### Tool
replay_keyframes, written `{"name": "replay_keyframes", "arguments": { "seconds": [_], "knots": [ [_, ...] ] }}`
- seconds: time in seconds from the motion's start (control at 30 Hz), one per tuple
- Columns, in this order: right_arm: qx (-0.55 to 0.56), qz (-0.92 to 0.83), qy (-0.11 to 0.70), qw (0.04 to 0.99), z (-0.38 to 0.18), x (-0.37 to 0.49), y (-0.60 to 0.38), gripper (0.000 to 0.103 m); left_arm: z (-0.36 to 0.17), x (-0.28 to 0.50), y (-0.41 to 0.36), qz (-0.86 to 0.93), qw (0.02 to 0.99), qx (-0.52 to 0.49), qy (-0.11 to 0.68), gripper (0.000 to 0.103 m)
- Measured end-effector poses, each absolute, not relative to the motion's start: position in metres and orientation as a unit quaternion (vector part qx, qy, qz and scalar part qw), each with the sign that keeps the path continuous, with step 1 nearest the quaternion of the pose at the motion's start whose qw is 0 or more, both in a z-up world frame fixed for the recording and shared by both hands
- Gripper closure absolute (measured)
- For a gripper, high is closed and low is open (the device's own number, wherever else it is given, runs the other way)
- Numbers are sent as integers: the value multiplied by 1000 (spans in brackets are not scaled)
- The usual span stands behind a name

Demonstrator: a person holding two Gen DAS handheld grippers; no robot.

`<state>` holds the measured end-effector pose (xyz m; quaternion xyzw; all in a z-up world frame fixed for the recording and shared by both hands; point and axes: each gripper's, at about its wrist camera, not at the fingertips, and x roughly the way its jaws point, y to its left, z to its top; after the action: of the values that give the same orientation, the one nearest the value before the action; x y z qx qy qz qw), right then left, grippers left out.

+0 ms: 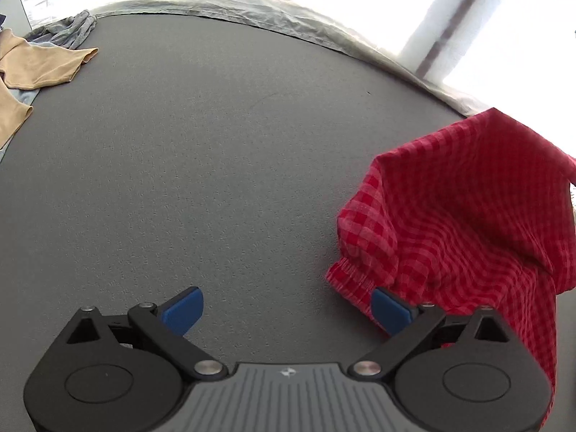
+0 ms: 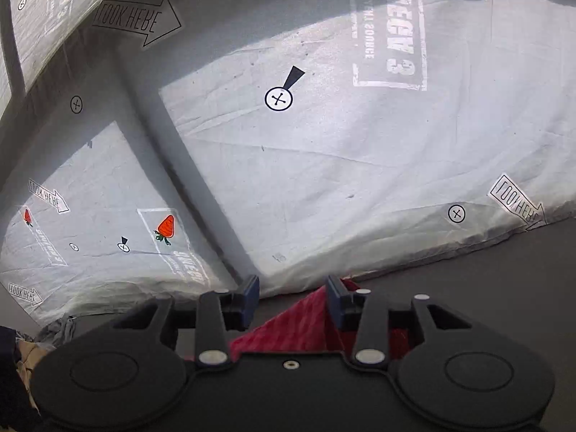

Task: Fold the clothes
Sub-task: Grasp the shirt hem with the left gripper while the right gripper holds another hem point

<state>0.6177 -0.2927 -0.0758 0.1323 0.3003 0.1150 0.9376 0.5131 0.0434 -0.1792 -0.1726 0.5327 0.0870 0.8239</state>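
Both grippers stand parted: left gripper [image 1: 287,309] wide and empty, right gripper [image 2: 292,297] narrower, red checked garment [image 1: 464,216] draped beneath its fingers, apparently ungripped. Judged step: spreading the garment; next, grasp its elastic hem just ahead-right. Farther ahead-left lie tan clothes [image 1: 32,68].

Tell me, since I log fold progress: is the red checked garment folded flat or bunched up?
Bunched up, not folded. The red checked garment rises in a loose peak off the grey table, its elastic hem crumpled beside the open left gripper.
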Motion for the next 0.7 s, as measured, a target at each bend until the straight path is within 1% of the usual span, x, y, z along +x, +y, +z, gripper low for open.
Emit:
{"name": "replay_keyframes", "arguments": {
  "seconds": [0.07, 0.17, 0.3, 0.43, 0.5, 0.6, 0.67, 0.7],
  "knots": [
    [126, 96, 339, 927, -98, 591, -298, 61, -183, 521, 40, 69, 828, -167, 531, 9],
    [161, 53, 415, 894, -133, 538, -318, 61, -189, 534, 35, 44, 832, -163, 528, 12],
    [203, -2, 498, 843, -162, 466, -341, 61, -196, 544, 28, 8, 833, -167, 528, 15],
    [250, -29, 547, 799, -182, 424, -353, 61, -206, 551, 19, 5, 829, -154, 538, 26],
    [275, -31, 563, 779, -190, 414, -356, 61, -206, 553, 13, 3, 835, -138, 533, 27],
    [318, -11, 577, 752, -202, 417, -355, 59, -206, 554, 6, 0, 840, -117, 530, 42],
    [342, 3, 586, 735, -211, 421, -351, 59, -205, 553, 5, -3, 840, -118, 530, 56],
    [355, 9, 589, 726, -216, 422, -350, 59, -205, 553, 4, -1, 840, -121, 529, 60]
  ]
}}
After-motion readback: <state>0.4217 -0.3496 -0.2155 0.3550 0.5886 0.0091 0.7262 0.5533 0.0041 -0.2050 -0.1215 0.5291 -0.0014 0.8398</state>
